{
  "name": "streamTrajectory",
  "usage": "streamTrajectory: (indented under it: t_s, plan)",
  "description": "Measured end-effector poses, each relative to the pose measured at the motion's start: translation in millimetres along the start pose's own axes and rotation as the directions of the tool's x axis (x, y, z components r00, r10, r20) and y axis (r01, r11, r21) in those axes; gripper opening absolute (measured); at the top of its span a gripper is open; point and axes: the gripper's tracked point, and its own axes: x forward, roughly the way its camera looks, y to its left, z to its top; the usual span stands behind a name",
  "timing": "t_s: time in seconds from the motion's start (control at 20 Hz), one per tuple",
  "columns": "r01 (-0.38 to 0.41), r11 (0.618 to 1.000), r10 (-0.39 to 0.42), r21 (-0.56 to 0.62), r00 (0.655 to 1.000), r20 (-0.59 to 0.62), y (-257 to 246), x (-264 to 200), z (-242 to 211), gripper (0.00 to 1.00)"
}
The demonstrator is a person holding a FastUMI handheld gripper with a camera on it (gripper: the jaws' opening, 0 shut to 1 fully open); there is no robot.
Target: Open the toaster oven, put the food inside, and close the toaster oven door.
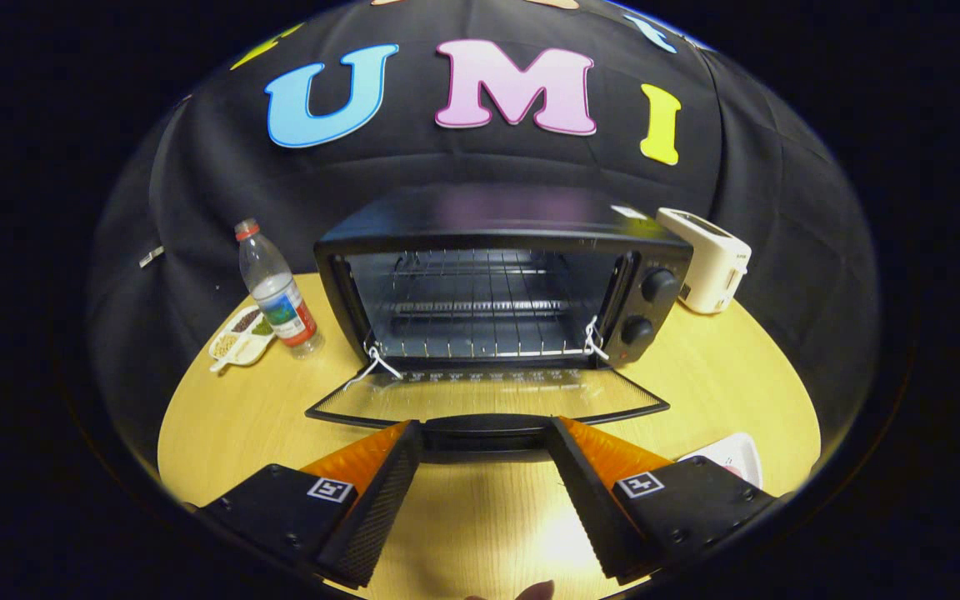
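A black toaster oven (497,275) stands at the middle of the round wooden table (722,383), its glass door (488,398) folded down flat toward me. The wire rack (480,321) inside is bare. The door's handle (487,427) lies just ahead of my fingertips, level with them. My gripper (484,437) is open, its two black ribbed fingers spread wide with nothing between them. A white plate (734,454) peeks out behind the right finger; what lies on it is hidden.
A clear water bottle (276,292) with a red cap stands left of the oven, with a small white dish of beans (240,335) beside it. A white toaster (709,258) sits to the right behind the oven. Bare table lies between my fingers.
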Motion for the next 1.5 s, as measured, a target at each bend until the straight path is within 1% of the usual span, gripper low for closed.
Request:
streamTrajectory:
  t_s: [0.15,0.25,0.4,0.5,0.6,0.75,0.9,1.05,1.15,1.25,1.35,1.4,1.5]
  plan:
    - [0.018,0.999,-0.02,-0.032,0.996,-0.084,-6.1,1.7,-31.7,0.99]
    - [0.004,0.999,-0.007,-0.035,0.995,-0.1,-4.7,-3.4,-39.7,0.99]
    - [-0.046,0.999,0.043,-0.023,0.994,-0.103,-6.6,-21.1,-33.1,0.99]
    - [-0.087,0.995,0.084,-0.039,0.993,-0.084,-14.3,-42.1,-18.2,0.99]
    - [-0.124,0.99,0.118,-0.066,0.989,-0.094,-33.0,-62.7,-6.2,0.99]
    - [-0.169,0.984,0.16,-0.049,0.974,-0.162,-74.9,-87.2,0.3,0.99]
    - [-0.184,0.982,0.167,-0.037,0.947,-0.273,-134.2,-100.7,-6.0,0.99]
    - [-0.174,0.984,0.148,-0.039,0.919,-0.366,-201.0,-101.6,-19.3,0.98]
    - [-0.159,0.987,0.143,-0.003,0.894,-0.425,-238.2,-98.3,-30.9,0.98]
    - [-0.144,0.989,0.137,0.022,0.871,-0.471,-270.3,-85.1,-44.8,0.99]
    - [-0.107,0.994,0.11,0.036,0.844,-0.524,-299.6,-68.8,-64.9,0.99]
    - [-0.096,0.994,0.104,0.043,0.829,-0.549,-309.4,-60.7,-74.6,0.99]
    - [-0.093,0.993,0.117,0.071,0.797,-0.593,-320.7,-45.2,-92.5,0.99]
